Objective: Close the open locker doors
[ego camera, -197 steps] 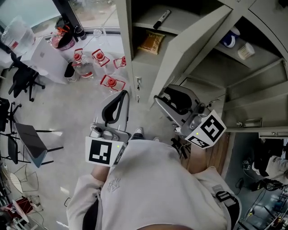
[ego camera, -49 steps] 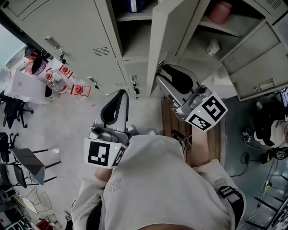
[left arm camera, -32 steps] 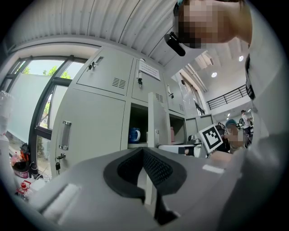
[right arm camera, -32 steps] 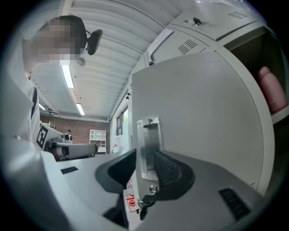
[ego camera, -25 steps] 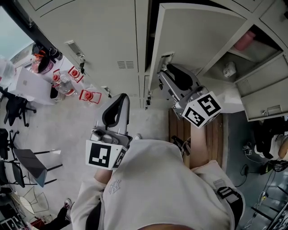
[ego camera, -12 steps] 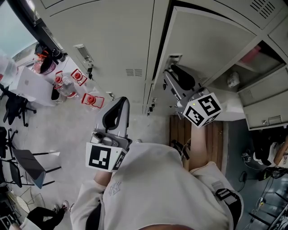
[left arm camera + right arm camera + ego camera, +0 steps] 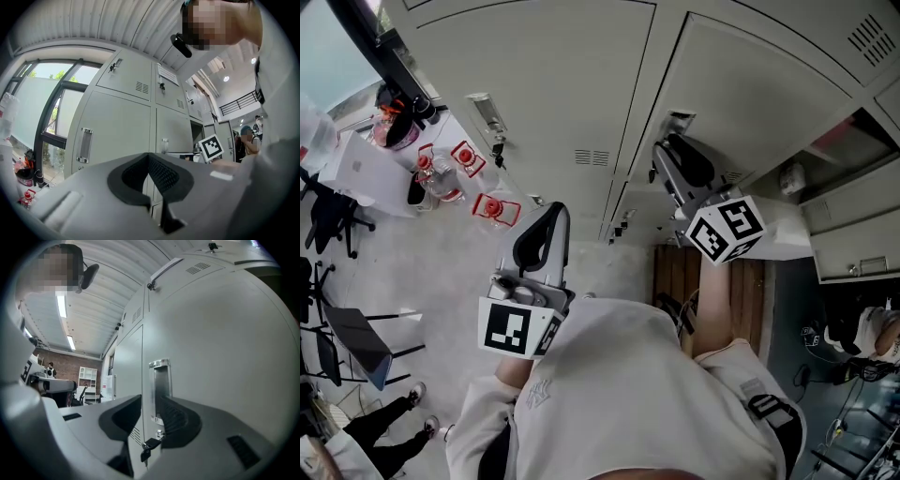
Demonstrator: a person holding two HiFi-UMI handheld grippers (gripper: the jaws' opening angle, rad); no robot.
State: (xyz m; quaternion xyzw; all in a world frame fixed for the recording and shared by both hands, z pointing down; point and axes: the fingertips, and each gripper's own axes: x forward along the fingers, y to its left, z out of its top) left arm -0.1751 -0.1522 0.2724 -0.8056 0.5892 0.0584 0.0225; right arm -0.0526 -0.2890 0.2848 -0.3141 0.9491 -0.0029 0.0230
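Note:
Tall grey lockers fill the head view. My right gripper (image 7: 667, 150) rests its tips against a grey locker door (image 7: 750, 94), just below that door's metal handle (image 7: 677, 122); the door lies almost flush with its neighbours. In the right gripper view the handle (image 7: 159, 380) and a key (image 7: 146, 446) show through the narrow gap of the right gripper (image 7: 150, 401), whose jaws stand slightly apart with nothing between them. My left gripper (image 7: 551, 211) hangs away from the lockers. The left gripper (image 7: 149, 157) has its pads touching and is empty.
An open compartment to the right holds a pink thing (image 7: 839, 139) and a white object (image 7: 789, 178). Another open door (image 7: 853, 253) juts out at lower right. Red-capped bottles (image 7: 492, 208) stand on the floor at left, near a chair (image 7: 328, 220).
The door under my right gripper has swung from wide open to nearly shut, and that gripper followed it in. My left gripper has stayed where it was.

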